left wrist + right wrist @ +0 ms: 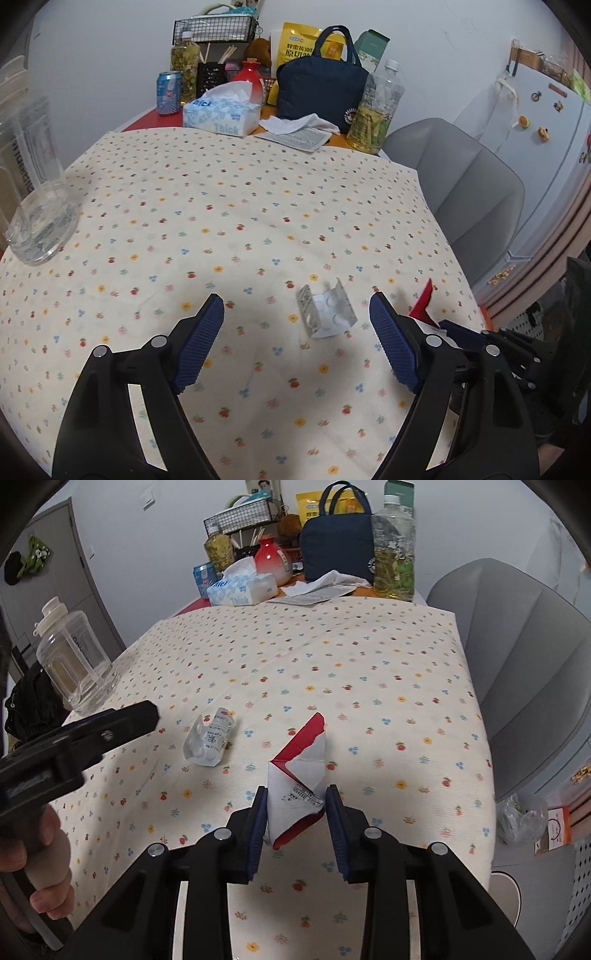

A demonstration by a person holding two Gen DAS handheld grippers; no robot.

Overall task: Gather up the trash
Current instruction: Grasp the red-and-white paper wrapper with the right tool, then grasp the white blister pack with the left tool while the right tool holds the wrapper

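Left wrist view: your left gripper (296, 317) hangs over the flowered tablecloth (236, 221) with its 2 blue pads (201, 341) spread wide apart and nothing pressed between them. The crumpled blister pack (325, 312) lies on the cloth ahead of the gap, nearer the right-hand pad and touching neither pad. Just to the right of the blister pack, past the right-hand finger, a red corner of the torn carton piece (423, 301) pokes up. Far to the left of the blister pack stands a clear plastic jug (37, 206) at the cloth's edge. Beyond the blister pack, at the far end of the table, sit a tissue box (221, 112), a navy bag (321, 92) and a big bottle (375, 110); a grey chair (461, 184) stands off to the right.

Right wrist view: your right gripper (297, 823) is clamped on the torn carton piece (301, 775); both pads (258, 830) press its white lower sides, and its red tip points away from you above the cloth (332, 657). The blister pack (208, 740) lies on the cloth just left of the carton piece, apart from it. Left of the blister pack, 1 black finger of the left gripper (122, 722) reaches in toward it without touching, and your hand (40, 853) grips the handle at the left edge. The clear jug (72, 657) stands further left and beyond the blister pack; the tissue box (242, 587) and navy bag (332, 542) sit far beyond it.
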